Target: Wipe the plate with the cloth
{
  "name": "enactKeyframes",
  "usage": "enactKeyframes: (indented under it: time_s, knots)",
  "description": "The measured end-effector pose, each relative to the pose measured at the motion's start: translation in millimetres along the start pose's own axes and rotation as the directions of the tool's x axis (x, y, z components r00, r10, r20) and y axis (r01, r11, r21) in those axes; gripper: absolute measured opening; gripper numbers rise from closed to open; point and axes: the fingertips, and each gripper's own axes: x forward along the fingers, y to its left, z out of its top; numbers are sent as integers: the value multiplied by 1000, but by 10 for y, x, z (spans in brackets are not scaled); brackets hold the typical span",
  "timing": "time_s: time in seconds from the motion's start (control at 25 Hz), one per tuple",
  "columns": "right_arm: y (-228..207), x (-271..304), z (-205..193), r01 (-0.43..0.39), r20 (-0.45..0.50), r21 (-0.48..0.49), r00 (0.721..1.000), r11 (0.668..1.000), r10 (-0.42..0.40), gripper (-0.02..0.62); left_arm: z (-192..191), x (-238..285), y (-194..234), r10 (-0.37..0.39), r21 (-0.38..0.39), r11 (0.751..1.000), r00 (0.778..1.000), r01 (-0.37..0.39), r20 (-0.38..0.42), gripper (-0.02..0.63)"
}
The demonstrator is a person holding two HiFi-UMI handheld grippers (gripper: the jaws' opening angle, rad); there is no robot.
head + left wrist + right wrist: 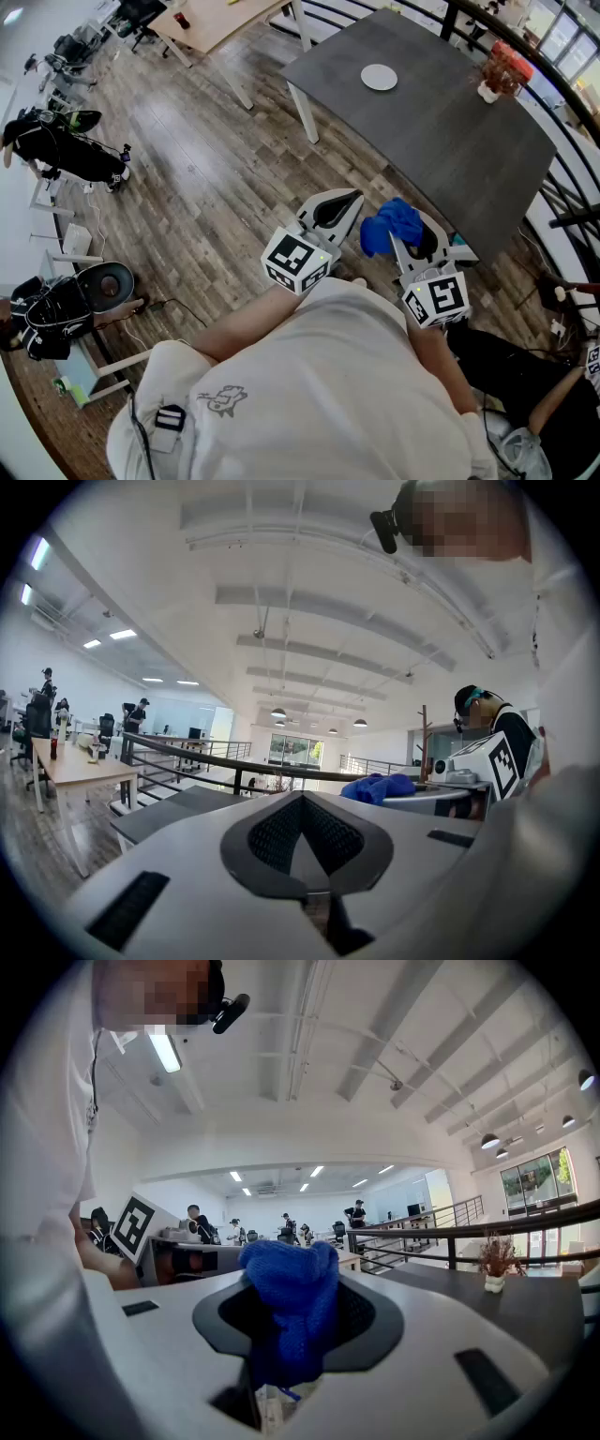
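Observation:
A small white plate [379,77] lies on the far part of a dark grey table [450,141]; both grippers are held level at chest height, well short of it. The blue cloth [390,225] bunches out of my right gripper [405,236], whose jaws are shut on it; in the right gripper view the cloth [286,1288] fills the gap between the pads. My left gripper [339,204] is beside it on the left, shut with nothing held, its black pads meeting [302,803]. From the left gripper view the cloth [378,787] shows at the right.
A potted plant [502,70] stands at the table's far right corner. A black railing [562,178] runs behind the table. Light wooden desks [220,19] and chairs stand at the upper left, bags [66,150] at the left. A seated person [553,394] is at the lower right.

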Motion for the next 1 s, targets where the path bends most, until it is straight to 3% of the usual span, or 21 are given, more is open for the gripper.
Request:
enactKeyframes:
  time_s: [0.48, 0.8, 1.0]
  knots:
    - [-130, 149, -45, 6, -8, 2, 1000, 1000, -6, 133, -107, 147, 127, -39, -18, 999, 999, 39, -11, 3]
    - [-260, 677, -35, 32, -19, 5, 999, 999, -32, 137, -96, 244, 719, -52, -64, 997, 999, 52, -2, 3]
    - [-301, 1273, -3, 48, -18, 9, 999, 999, -48, 137, -18, 310, 1274, -86, -53, 995, 996, 85, -17, 3]
